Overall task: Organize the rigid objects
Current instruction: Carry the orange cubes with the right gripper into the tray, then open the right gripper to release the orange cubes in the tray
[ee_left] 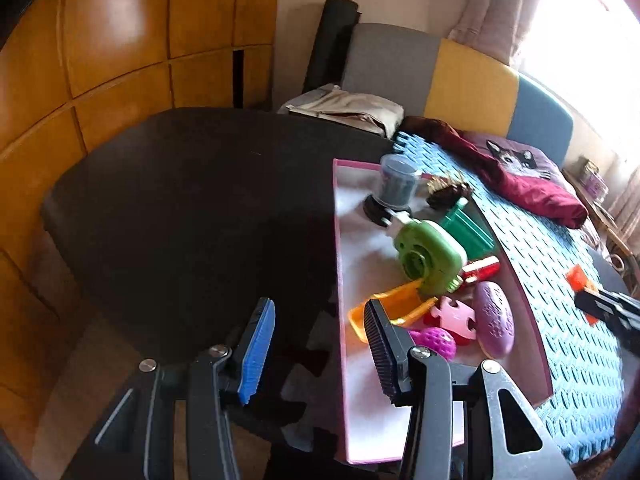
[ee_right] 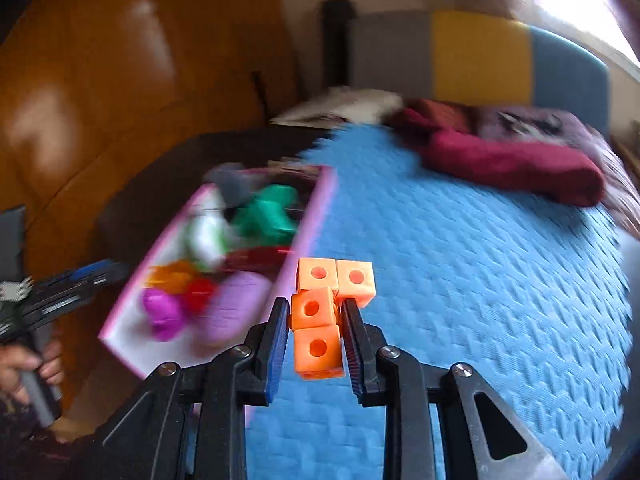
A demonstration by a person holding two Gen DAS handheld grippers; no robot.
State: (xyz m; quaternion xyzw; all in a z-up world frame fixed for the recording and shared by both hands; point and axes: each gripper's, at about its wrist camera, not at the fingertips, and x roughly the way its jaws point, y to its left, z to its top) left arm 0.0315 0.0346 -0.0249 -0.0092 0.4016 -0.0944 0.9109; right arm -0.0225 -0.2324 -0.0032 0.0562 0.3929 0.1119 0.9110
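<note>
My right gripper (ee_right: pixel 316 312) is shut on an orange piece of joined cubes (ee_right: pixel 320 312) and holds it above the blue foam mat (ee_right: pixel 460 280), just right of the pink tray (ee_right: pixel 308 224). In the left wrist view the pink tray (ee_left: pixel 340 240) holds a green toy camera (ee_left: pixel 430 256), a dark jar (ee_left: pixel 396 184), a green box (ee_left: pixel 466 228), an orange scoop (ee_left: pixel 394 308), a purple oval (ee_left: pixel 494 320), a pink puzzle piece (ee_left: pixel 454 318) and a magenta ball (ee_left: pixel 434 342). My left gripper (ee_left: pixel 320 320) is open and empty over the tray's left edge and the dark table (ee_left: pixel 200 200).
A maroon cloth (ee_left: pixel 532 192) and folded beige fabric (ee_left: pixel 352 108) lie at the back of the bed. A wooden wardrobe (ee_left: pixel 100 60) stands to the left. The right gripper with the orange piece (ee_left: pixel 580 280) shows at the right edge of the left wrist view.
</note>
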